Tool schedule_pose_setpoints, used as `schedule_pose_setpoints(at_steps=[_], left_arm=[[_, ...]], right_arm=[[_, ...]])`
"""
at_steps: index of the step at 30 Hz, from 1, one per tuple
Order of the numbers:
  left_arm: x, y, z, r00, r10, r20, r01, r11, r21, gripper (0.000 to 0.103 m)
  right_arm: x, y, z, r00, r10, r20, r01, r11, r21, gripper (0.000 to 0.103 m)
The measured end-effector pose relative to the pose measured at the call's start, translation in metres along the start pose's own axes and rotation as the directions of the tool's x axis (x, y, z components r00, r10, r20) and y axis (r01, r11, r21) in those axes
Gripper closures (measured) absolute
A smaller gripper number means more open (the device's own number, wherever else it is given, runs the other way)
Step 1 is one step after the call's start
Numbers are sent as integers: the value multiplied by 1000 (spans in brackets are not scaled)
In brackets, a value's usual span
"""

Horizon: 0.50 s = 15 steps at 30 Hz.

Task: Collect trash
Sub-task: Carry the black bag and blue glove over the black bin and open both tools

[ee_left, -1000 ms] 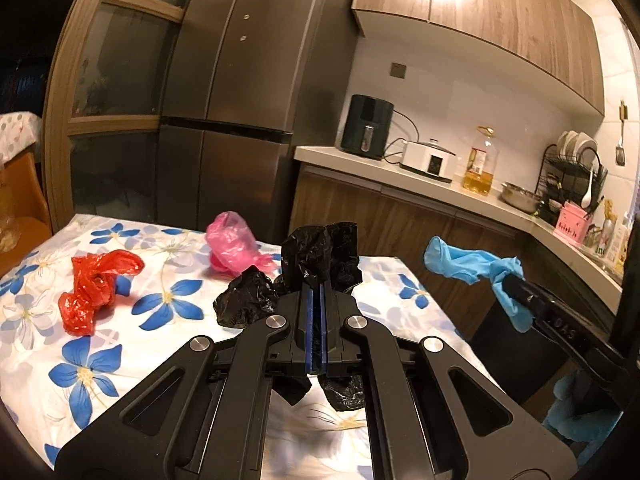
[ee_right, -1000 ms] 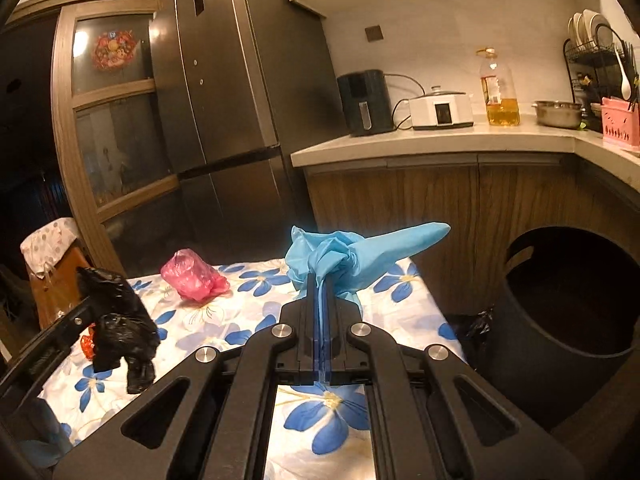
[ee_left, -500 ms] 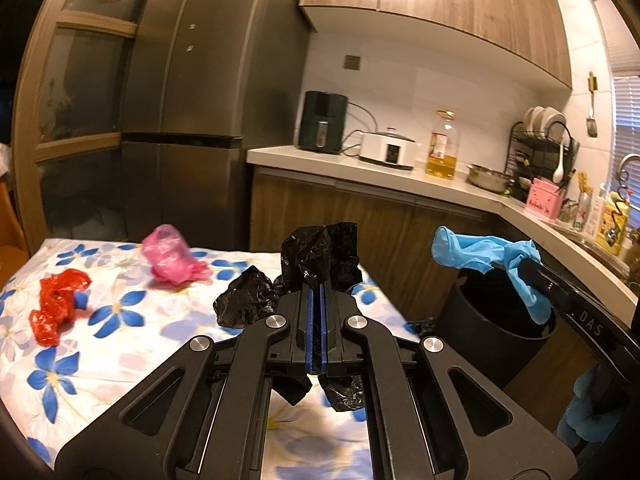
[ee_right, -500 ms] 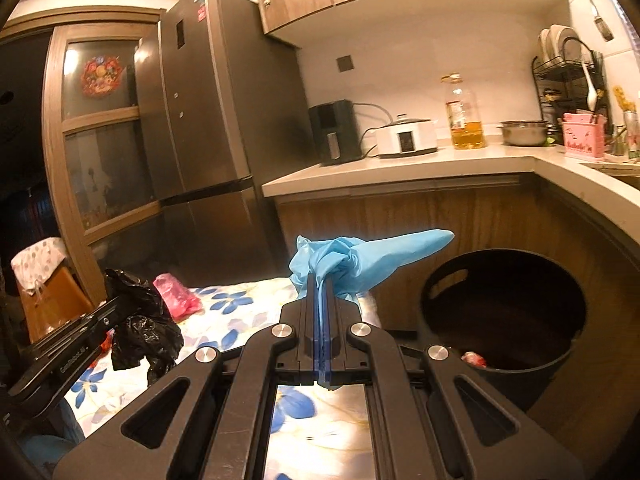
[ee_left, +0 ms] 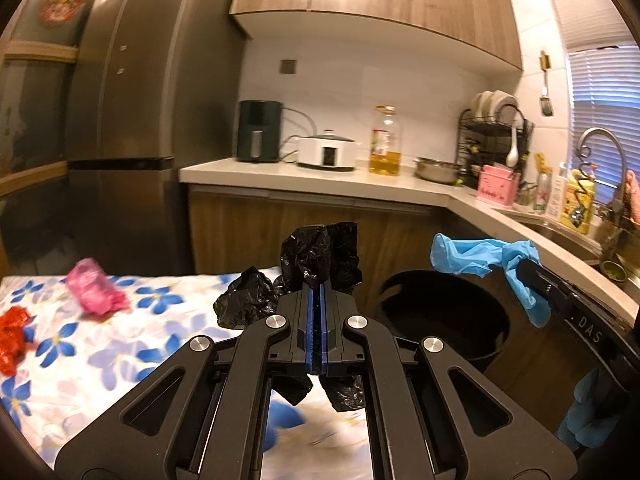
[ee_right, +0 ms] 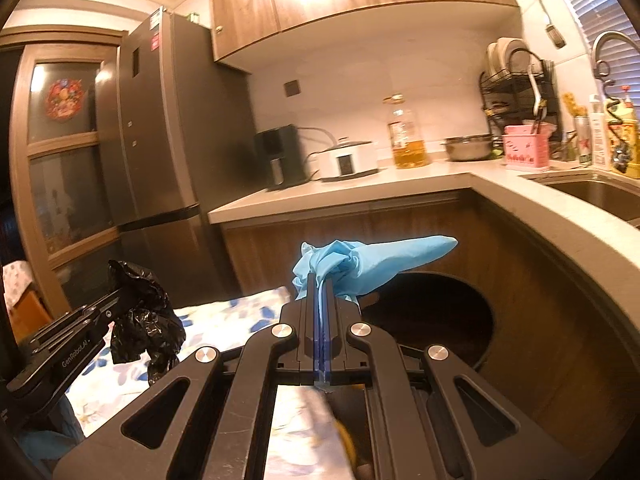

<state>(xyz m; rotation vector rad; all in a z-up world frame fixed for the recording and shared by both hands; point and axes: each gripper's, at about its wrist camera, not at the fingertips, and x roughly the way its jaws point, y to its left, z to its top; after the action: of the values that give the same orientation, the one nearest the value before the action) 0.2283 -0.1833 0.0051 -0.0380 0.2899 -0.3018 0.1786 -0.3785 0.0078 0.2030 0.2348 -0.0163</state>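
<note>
My left gripper (ee_left: 316,286) is shut on a crumpled black plastic bag (ee_left: 320,258), held over the right end of the flowered table (ee_left: 80,360); the same black bag (ee_right: 142,316) shows at the left of the right wrist view. My right gripper (ee_right: 319,280) is shut on a blue rubber glove (ee_right: 368,262), held in front of the open black trash bin (ee_right: 432,320). In the left wrist view the blue glove (ee_left: 480,256) hangs above the bin (ee_left: 440,316). A pink bag (ee_left: 94,292) and a red bag (ee_left: 10,336) lie on the table.
The bin stands on the floor between the table's right end and the wooden counter cabinets (ee_left: 260,232). The counter carries a white cooker (ee_left: 328,154), an oil bottle (ee_left: 384,142), a dish rack (ee_left: 494,136) and a sink (ee_right: 592,192). A tall fridge (ee_left: 132,120) stands behind the table.
Both grippers have swung right with their loads, away from the table's middle; the bin now lies ahead of both. The red and pink bags have slid to the left edge of view.
</note>
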Motion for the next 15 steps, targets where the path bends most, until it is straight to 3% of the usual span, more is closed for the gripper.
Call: schedule_pose_setpoints(at_steps=[9,15], left_arm=[[36,-60,13,992,-122,16,121,992,41,102],[62,-87,14,984,-178,10,178,983,53,102]], right_arm=[[-4,-46,15,995,-93,42,90,995,52,101],[8,-55,16,996,-88,32,87,995,40,101]])
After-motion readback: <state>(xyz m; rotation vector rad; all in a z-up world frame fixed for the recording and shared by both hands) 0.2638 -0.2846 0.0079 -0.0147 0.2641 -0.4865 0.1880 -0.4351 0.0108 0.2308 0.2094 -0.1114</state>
